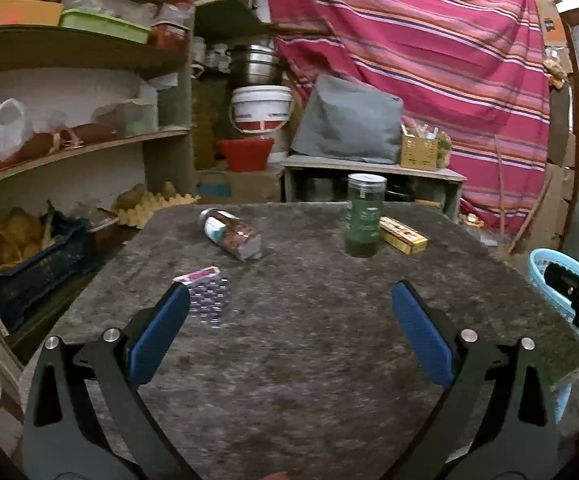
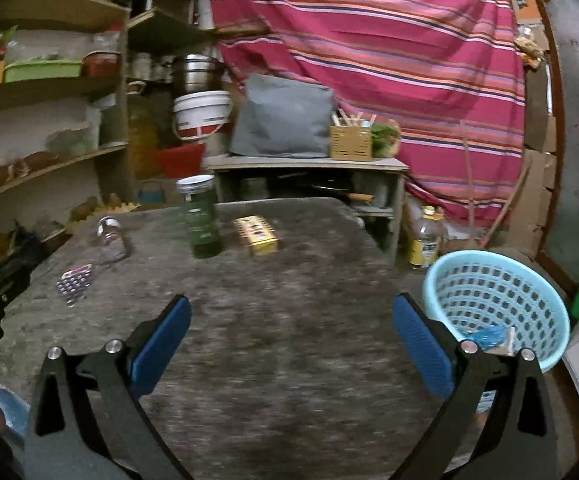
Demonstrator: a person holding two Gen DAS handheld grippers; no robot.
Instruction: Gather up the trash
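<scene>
Both the left gripper (image 1: pixel 289 296) and right gripper (image 2: pixel 291 308) hover wide and empty over the table (image 1: pixel 309 360), where a thin, light, probably slippery blister pack (image 1: pixel 209 300) lies near-left, best pinched by its edge.

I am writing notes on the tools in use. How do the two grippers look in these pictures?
Both look the same. The left gripper and the right gripper each have two black angular arms with triangular cut-outs and round silver bolt heads. Each finger carries a long blue pad with a finely textured face. No cables or sleeves are visible.
</scene>
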